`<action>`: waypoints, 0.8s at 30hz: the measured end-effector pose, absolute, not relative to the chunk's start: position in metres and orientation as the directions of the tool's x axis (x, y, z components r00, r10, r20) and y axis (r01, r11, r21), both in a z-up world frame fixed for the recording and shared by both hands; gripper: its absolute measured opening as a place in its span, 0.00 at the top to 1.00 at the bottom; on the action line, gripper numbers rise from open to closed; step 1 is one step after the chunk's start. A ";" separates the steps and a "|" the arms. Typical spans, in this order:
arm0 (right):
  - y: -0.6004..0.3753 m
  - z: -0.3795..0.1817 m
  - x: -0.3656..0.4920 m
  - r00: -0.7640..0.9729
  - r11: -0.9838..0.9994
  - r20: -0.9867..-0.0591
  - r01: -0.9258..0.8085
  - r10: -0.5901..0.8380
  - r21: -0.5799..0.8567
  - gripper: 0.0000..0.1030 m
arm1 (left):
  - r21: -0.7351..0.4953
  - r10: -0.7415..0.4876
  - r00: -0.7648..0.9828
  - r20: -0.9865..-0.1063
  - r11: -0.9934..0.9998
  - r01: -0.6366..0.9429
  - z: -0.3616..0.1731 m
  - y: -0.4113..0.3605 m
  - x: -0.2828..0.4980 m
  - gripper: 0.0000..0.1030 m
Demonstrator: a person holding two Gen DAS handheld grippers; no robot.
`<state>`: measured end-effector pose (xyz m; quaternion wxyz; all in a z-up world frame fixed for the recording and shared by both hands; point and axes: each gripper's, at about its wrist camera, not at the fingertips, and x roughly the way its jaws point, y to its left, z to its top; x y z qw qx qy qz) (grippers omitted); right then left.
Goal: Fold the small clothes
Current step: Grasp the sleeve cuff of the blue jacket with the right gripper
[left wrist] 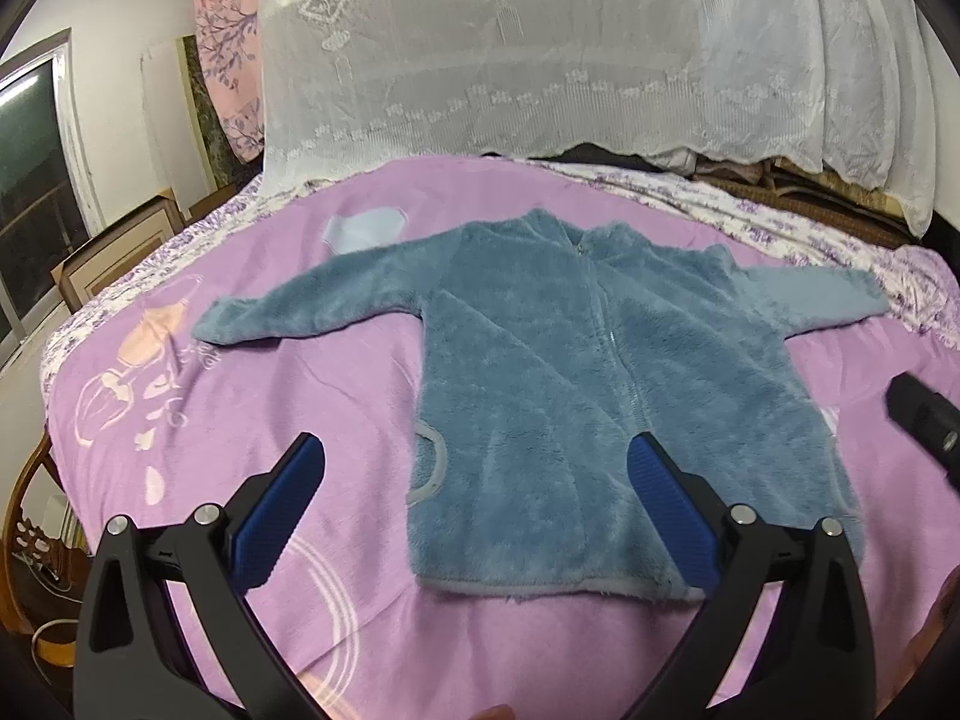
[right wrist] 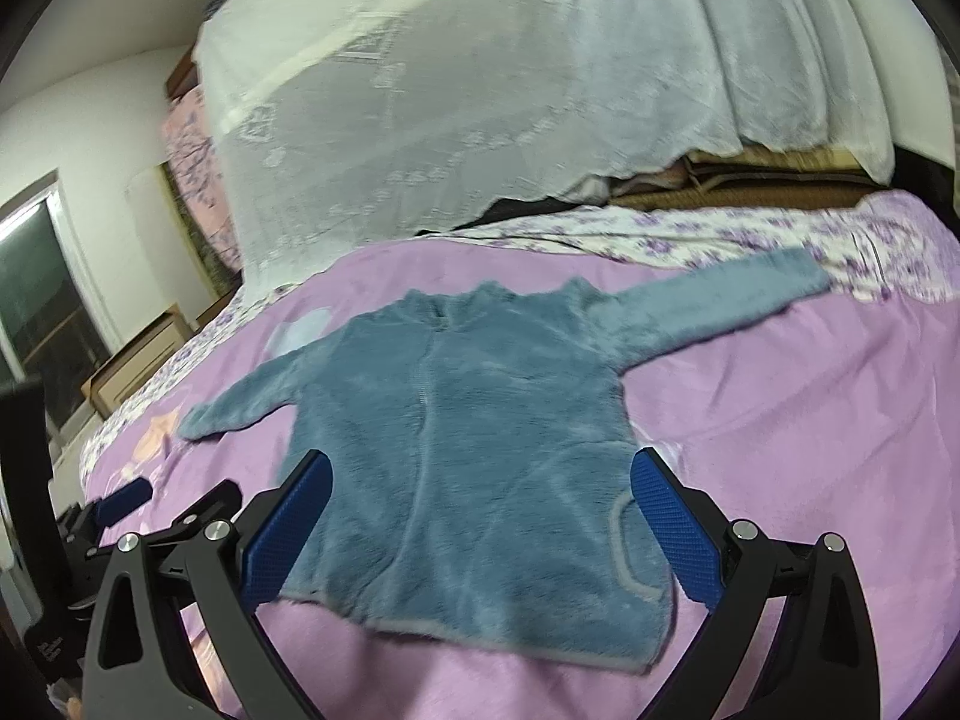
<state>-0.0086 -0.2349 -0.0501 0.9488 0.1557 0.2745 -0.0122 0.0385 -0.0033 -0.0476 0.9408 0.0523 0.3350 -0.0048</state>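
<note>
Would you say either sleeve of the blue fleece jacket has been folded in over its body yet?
No, the blue fleece jacket lies flat with both sleeves spread outward on the purple blanket.

You face a bed under a purple blanket, white lace netting hanging behind it, white walls, and a dark window at left.
</note>
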 end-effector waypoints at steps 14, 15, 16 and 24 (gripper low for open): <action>-0.411 -0.068 0.047 0.862 0.798 -0.507 0.313 -0.010 0.515 0.03 | -0.056 -0.223 0.717 -0.660 0.967 0.248 -0.059 -0.024 0.111 0.04; -0.425 -0.069 0.050 0.862 0.781 -0.506 0.329 -0.020 0.530 0.05 | -0.063 -0.223 0.707 -0.671 0.968 0.244 -0.059 -0.025 0.119 0.04; -0.440 -0.069 0.055 0.863 0.761 -0.504 0.349 -0.035 0.547 0.11 | -0.078 -0.224 0.694 -0.684 0.969 0.235 -0.058 -0.025 0.132 0.04; -0.528 -0.087 0.103 0.878 0.560 -0.477 0.417 -0.045 0.716 0.36 | 0.005 -0.096 0.729 -0.678 0.991 0.136 -0.043 -0.043 0.193 0.04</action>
